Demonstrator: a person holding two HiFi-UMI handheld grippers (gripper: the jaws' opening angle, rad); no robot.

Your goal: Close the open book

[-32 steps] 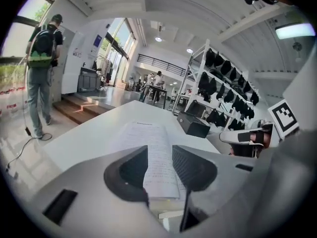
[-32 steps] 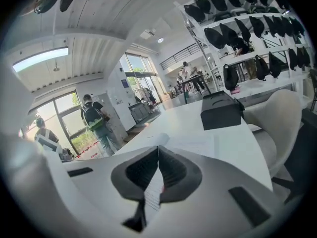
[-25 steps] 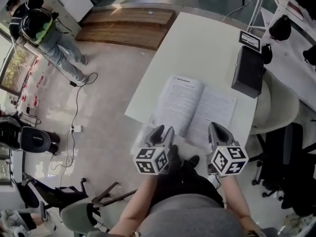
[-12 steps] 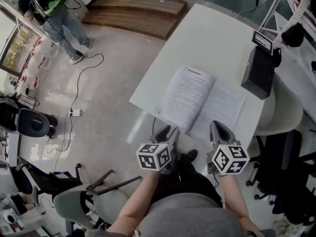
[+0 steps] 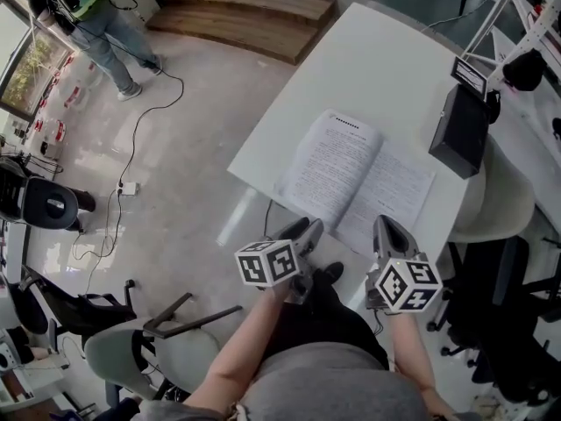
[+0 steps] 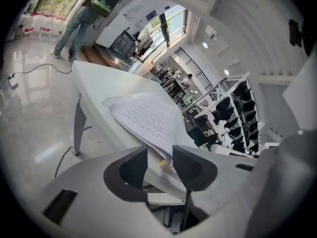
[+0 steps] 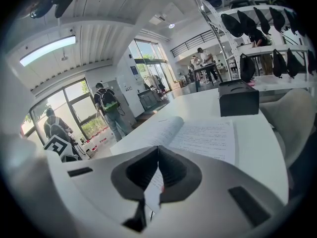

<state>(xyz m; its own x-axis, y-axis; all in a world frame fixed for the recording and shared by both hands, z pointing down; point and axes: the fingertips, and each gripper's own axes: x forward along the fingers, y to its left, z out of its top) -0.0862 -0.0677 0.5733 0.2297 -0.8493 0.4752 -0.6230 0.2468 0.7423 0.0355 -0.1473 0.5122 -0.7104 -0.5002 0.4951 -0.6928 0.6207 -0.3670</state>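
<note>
Fingers (image 6: 132, 168) of the left gripper (image 6: 160, 152) stand moderately apart, with the near corner of the open book (image 5: 351, 178) just between them, unpinched. The right gripper (image 7: 157, 150) has its fingers pressed together over the book's near edge, alongside. The risk, I judge, is closing on only the top leaves: that would crease them, and a pull could drag the book off the table (image 5: 368, 68) edge below.

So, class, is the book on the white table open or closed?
Open. The book lies spread on the table, two printed pages facing up either side of the centre fold.
</note>
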